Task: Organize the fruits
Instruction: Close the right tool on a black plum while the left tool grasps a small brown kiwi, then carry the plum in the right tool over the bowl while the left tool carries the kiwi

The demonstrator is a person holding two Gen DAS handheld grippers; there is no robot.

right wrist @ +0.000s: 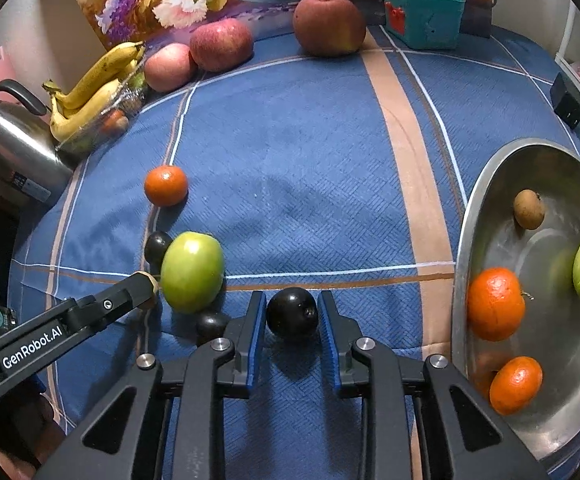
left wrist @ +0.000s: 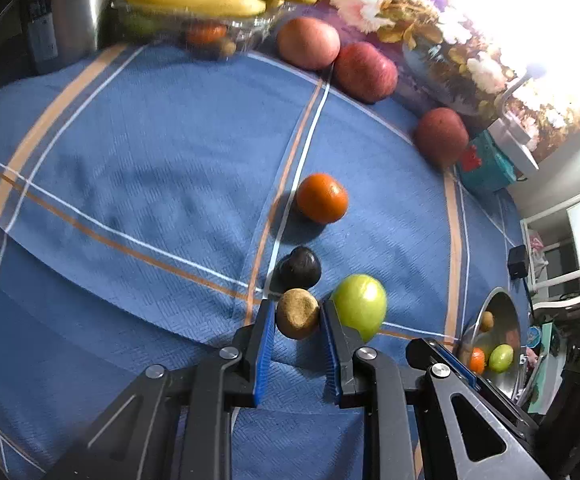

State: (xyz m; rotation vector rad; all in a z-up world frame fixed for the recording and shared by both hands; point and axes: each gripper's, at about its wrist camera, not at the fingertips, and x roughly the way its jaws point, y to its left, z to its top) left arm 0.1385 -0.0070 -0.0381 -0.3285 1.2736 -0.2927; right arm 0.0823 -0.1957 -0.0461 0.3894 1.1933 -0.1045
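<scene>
I had the small brown fruit (left wrist: 297,313), low in the left wrist frame, pinched in my left gripper (left wrist: 296,332), and the dark plum (right wrist: 292,312), at bottom centre of the right wrist frame, pinched in my right gripper (right wrist: 290,320). Both were grasped but unlifted, I judged. Next: lift and carry both to the steel bowl (right wrist: 466,240) at right.

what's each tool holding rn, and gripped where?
Left tool: small brown fruit, pinched across its sides. Right tool: dark round fruit, pinched across its sides. Both fruits appear to sit on the blue cloth.
</scene>
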